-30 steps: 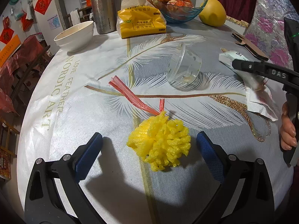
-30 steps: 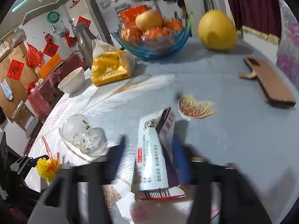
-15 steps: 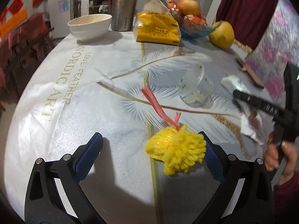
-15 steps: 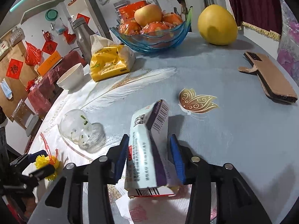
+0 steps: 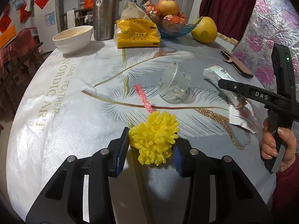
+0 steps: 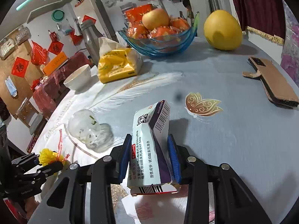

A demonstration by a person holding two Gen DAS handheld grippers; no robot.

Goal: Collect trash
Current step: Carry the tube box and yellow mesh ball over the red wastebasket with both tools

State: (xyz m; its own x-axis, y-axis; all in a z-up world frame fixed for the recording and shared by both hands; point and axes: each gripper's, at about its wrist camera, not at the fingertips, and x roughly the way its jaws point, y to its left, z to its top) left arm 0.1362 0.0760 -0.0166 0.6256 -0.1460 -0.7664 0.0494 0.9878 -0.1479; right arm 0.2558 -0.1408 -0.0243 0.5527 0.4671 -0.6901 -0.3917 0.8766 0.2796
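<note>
Round table with feather-print cloth [image 5: 78, 85] fills both views. Left gripper [image 5: 151, 149], lower centre of its frame, jaws closing on yellow foam net [image 5: 154, 138], both pads touching it. Right gripper [image 6: 149, 158], lower centre, jaws closing on crushed medicine box [image 6: 149, 145], pads pressing its 2 sides. Clear plastic cup [image 5: 173, 82] lies tipped mid-frame.

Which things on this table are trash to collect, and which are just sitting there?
Trash: yellow foam net between the closing left tool; medicine box in the closing right tool; tipped clear plastic cup; crumpled paper.

Just sitting: white bowl, steel bottle, tissue pack, fruit bowl, pomelo, phone.
</note>
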